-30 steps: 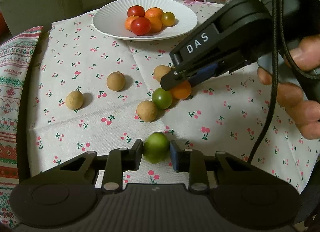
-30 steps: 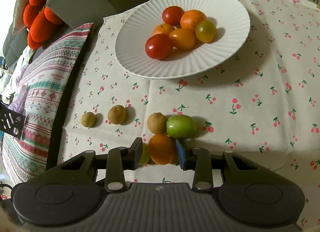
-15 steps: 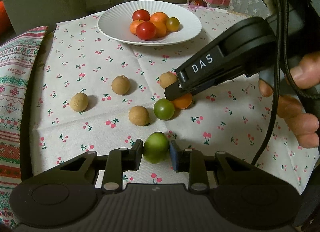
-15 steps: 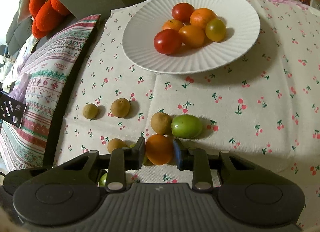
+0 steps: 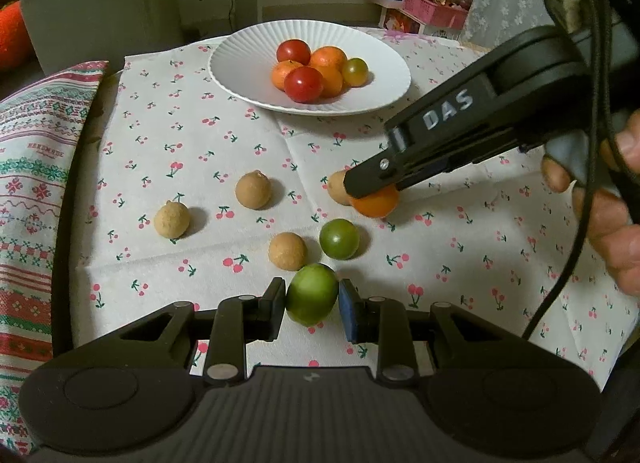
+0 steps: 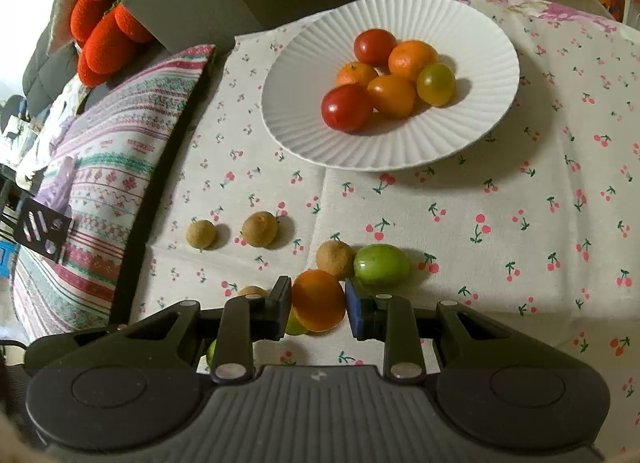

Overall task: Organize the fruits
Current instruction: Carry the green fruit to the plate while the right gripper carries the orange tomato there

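Between the left gripper's closed pads, a green fruit is sitting gripped; the right gripper, its jaws just closing, is pinching an orange fruit. Both should be rising straight, avoiding neighbours. Four brown fruits are lying on the cloth, six fruits on the plate.

The white letters "DAS" stand on the black side of the right gripper, seen from the left wrist camera. The striped blanket beside the table has a small line of red letters woven in, but they are too blurry to read for sure. No other words or numbers can be read.
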A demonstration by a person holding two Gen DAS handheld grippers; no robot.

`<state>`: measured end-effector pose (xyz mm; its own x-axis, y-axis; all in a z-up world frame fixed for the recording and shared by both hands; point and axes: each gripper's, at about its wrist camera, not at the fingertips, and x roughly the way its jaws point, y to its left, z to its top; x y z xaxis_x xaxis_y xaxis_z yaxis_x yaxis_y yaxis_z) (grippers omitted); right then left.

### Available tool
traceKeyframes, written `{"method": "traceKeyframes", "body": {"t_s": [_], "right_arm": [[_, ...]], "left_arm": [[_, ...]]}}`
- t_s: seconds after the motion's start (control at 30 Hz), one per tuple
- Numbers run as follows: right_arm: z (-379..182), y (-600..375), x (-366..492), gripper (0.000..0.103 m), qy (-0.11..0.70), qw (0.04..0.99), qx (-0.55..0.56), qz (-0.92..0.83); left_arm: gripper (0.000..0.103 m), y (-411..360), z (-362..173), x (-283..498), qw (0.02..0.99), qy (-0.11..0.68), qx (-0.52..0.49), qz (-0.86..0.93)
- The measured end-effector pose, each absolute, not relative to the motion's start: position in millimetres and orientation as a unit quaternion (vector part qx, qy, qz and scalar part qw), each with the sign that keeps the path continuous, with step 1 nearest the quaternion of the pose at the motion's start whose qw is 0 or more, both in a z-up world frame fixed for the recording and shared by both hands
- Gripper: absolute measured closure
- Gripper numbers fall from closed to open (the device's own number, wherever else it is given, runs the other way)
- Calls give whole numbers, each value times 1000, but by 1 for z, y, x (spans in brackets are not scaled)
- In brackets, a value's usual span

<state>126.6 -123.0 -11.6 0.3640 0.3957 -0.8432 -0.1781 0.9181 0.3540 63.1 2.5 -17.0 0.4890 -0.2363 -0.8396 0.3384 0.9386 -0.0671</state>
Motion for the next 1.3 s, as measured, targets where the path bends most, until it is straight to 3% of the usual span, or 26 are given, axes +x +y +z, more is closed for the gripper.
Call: {"method": "traceKeyframes", "body": {"t_s": [0.6, 1.3], "right_arm": [[25, -168, 146, 77, 478, 846, 174, 162], [20, -222, 185, 77, 437, 865, 229, 91]], "left_arm": [[83, 20, 11, 88, 889, 437, 6, -137], [83, 6, 27, 155, 903, 412, -22, -118]]}}
